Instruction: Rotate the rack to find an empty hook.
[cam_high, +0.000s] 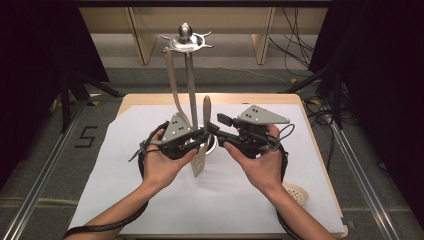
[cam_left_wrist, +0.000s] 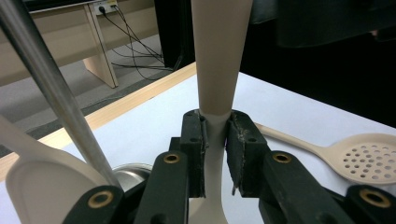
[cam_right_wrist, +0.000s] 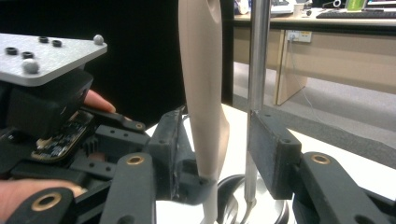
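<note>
A beige slotted turner (cam_high: 205, 131) stands upright beside the stand's pole, its blade (cam_high: 198, 162) pointing down. My left gripper (cam_high: 201, 136) is shut on its thin neck; in the left gripper view the jaws pinch the handle (cam_left_wrist: 219, 60) at the gripper (cam_left_wrist: 215, 131). My right gripper (cam_high: 214, 128) is open, its jaws standing either side of the same handle (cam_right_wrist: 201, 88) without touching it, the gripper (cam_right_wrist: 219, 140) facing the left one. A second beige utensil (cam_high: 173, 85) hangs from the hook ring (cam_high: 186, 44) of the metal stand.
The stand's pole (cam_high: 190, 85) rises from a round metal base (cam_high: 214, 146) on the white cloth (cam_high: 125, 170). A beige perforated spoon (cam_left_wrist: 369, 158) lies on the cloth at the near right, its bowl (cam_high: 296, 193) beside my right forearm. Table edges are wooden.
</note>
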